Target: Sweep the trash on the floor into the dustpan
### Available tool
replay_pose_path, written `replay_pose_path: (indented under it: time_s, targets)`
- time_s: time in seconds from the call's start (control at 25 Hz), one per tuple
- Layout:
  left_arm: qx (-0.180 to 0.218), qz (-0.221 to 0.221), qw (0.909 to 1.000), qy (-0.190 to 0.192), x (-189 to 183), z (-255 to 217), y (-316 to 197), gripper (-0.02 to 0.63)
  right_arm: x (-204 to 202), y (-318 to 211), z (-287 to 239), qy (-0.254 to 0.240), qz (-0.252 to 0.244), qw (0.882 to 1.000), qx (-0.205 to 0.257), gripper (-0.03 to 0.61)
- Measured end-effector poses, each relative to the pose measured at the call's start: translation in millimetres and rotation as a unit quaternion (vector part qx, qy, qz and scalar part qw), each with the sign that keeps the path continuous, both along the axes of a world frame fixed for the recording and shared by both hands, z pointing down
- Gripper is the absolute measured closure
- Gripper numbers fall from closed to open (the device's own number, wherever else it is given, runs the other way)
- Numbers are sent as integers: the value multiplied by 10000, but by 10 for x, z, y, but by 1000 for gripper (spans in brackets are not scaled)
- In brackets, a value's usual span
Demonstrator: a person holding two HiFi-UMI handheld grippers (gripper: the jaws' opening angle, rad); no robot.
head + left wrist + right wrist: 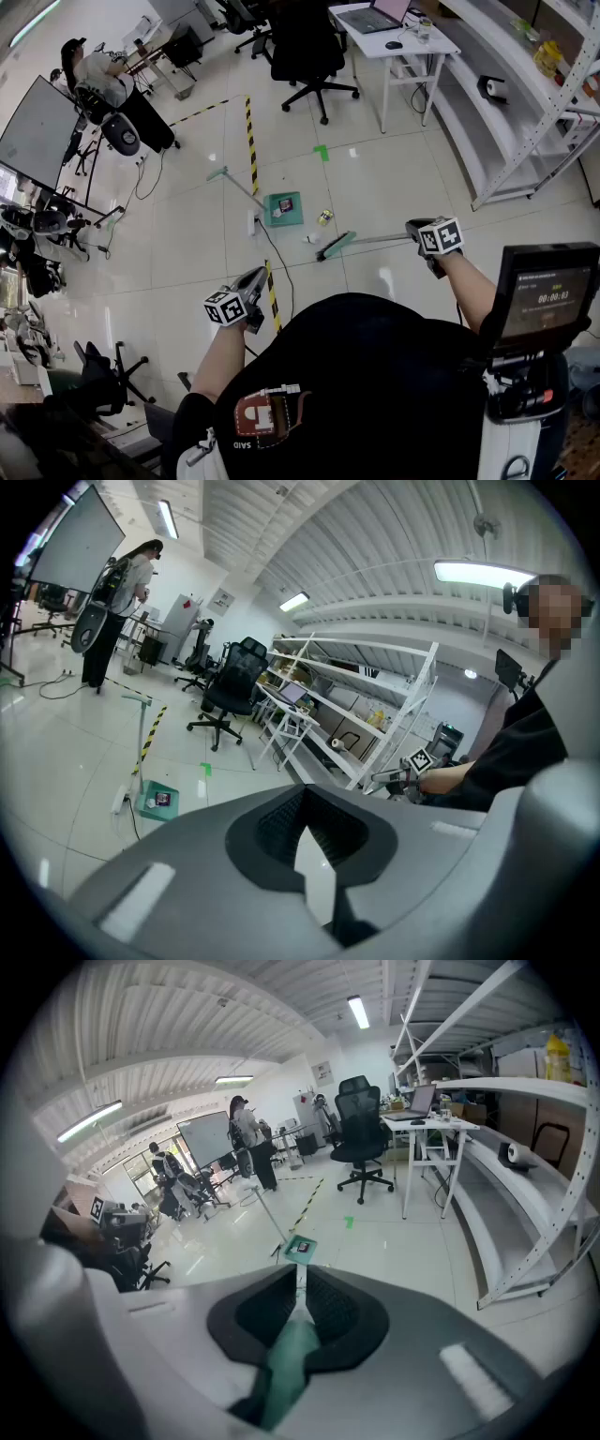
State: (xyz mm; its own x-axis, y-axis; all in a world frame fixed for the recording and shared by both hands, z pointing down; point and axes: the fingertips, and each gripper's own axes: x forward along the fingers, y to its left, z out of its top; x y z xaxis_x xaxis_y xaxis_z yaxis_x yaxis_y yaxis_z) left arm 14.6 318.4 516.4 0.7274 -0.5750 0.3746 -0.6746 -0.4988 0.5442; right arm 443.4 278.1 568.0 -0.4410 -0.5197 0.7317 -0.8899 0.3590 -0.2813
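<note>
The trash, a small yellow scrap [324, 217] and a small white scrap [311, 238], is lying on the pale tiled floor [375, 178] well ahead of your right gripper's fingers. The white scrap is sitting just beside the green broom head [336, 246], on its far side.

You are holding the right gripper [412, 228] with its fingers clamped fully onto the green grip of the long broom handle [286, 1363]. The metal shaft [375, 240] is running out from those fingers down to the broom head.

The square green dustpan with a long thin handle [283, 207] is resting on the floor beyond the broom head, farther from the right fingers than both scraps. A dark square item is lying inside it. In the right gripper view, the dustpan [300, 1249] is appearing directly above the fingertips.

You are holding the left gripper [255, 278] low and near your body. Its fingertips are meeting and are gripping nothing. The dustpan [157, 802] is standing well ahead of them, to their left.
</note>
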Motion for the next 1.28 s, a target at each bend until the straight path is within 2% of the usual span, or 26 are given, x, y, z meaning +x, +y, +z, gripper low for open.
replay_pose_path:
  time_s: [0.2, 0.4, 0.64, 0.76, 0.92, 1.12, 1.28]
  targets:
    - [63, 177, 9996, -208, 119, 16, -276, 612, 34, -348, -113, 161, -128, 9997, 161, 552]
    - [174, 238, 9992, -268, 14, 126, -763, 611, -130, -813, -100, 465, -242, 9985, 150, 552]
    - [389, 364, 9979, -379, -461, 423, -1584, 612, -691, -1479, 57, 824, -375, 9959, 40, 552]
    - [287, 569, 9974, -346, -717, 624, -2084, 612, -989, -1866, 200, 968, -347, 9946, -129, 552]
    - [176, 805, 9965, -158, -1018, 636, -2792, 612, -1372, -2394, 293, 1195, -307, 9918, -340, 552]
    - [206, 1141, 9929, -256, -1256, 656, -3332, 612, -1737, -2912, 537, 1360, -653, 9870, -561, 552]
    - [74, 965, 9947, -338, -1276, 735, -3498, 612, -1797, -3269, 805, 1578, -1153, 9783, -684, 554]
